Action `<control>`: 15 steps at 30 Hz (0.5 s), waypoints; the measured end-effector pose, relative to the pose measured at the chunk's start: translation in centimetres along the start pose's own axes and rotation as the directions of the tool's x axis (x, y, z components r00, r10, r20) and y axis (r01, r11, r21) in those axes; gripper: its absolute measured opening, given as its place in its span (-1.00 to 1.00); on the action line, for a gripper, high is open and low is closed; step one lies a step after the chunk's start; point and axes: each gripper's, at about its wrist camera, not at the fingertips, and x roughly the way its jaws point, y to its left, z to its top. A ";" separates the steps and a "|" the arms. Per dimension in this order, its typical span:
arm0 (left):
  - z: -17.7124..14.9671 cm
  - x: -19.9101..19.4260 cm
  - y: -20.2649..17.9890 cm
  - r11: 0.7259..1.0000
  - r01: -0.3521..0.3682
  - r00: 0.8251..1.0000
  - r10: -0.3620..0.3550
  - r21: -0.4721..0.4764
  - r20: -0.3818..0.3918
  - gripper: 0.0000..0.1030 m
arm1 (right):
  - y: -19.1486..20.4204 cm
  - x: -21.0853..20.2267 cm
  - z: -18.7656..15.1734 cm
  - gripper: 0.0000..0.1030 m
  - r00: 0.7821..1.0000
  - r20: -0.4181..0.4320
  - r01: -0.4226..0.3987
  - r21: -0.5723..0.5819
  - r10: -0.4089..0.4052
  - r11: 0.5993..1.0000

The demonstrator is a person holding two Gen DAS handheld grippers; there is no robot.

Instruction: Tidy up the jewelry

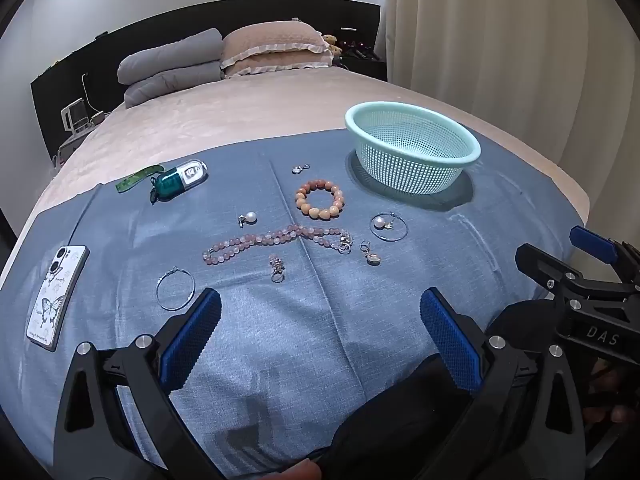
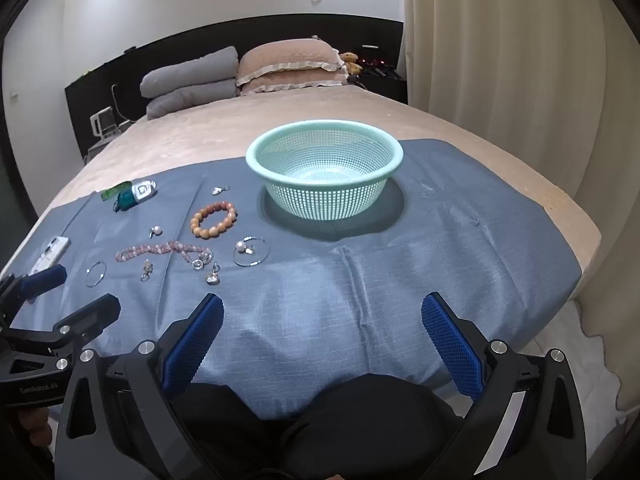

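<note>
Jewelry lies spread on a blue cloth (image 1: 320, 320) on the bed: an orange bead bracelet (image 1: 320, 199), a pink bead necklace (image 1: 276, 240), a pearl earring (image 1: 248, 218), two hoop earrings (image 1: 175, 289) (image 1: 389, 226) and several small charms. The bracelet (image 2: 214, 219) and necklace (image 2: 160, 250) also show in the right wrist view. An empty mint mesh basket (image 1: 412, 144) (image 2: 324, 172) stands at the back right. My left gripper (image 1: 320, 316) is open and empty, near the cloth's front. My right gripper (image 2: 322, 320) is open and empty, in front of the basket.
A phone in a butterfly case (image 1: 56, 292) lies at the cloth's left edge. A green capsule keychain (image 1: 180, 180) with a strap lies at the back left. Pillows (image 1: 224, 56) are at the headboard. A curtain (image 2: 520, 60) hangs on the right. The bed edge drops off at right.
</note>
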 end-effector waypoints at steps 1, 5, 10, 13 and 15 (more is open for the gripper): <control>0.0 0.0 0.0 1.000 0.001 1.000 -0.001 0.000 -0.001 0.89 | 0.0 0.0 0.0 0.85 1.000 0.002 0.001 0.000 -0.001 1.000; 0.0 0.1 -0.1 1.000 0.001 1.000 -0.001 0.004 -0.004 0.89 | 0.1 -0.1 -0.1 0.85 1.000 0.004 -0.001 -0.002 0.001 1.000; 0.0 -0.4 0.0 1.000 -0.002 1.000 0.002 0.004 -0.002 0.89 | -0.1 0.1 -0.2 0.85 1.000 -0.007 -0.004 0.001 0.004 1.000; 0.0 -0.1 0.0 1.000 -0.003 1.000 0.003 0.008 -0.007 0.89 | -0.2 0.4 -0.1 0.85 1.000 -0.011 0.002 -0.001 -0.002 1.000; -0.1 0.3 -0.1 1.000 -0.004 1.000 0.004 0.011 -0.014 0.89 | -0.1 0.2 0.0 0.85 1.000 -0.011 0.003 0.000 -0.003 1.000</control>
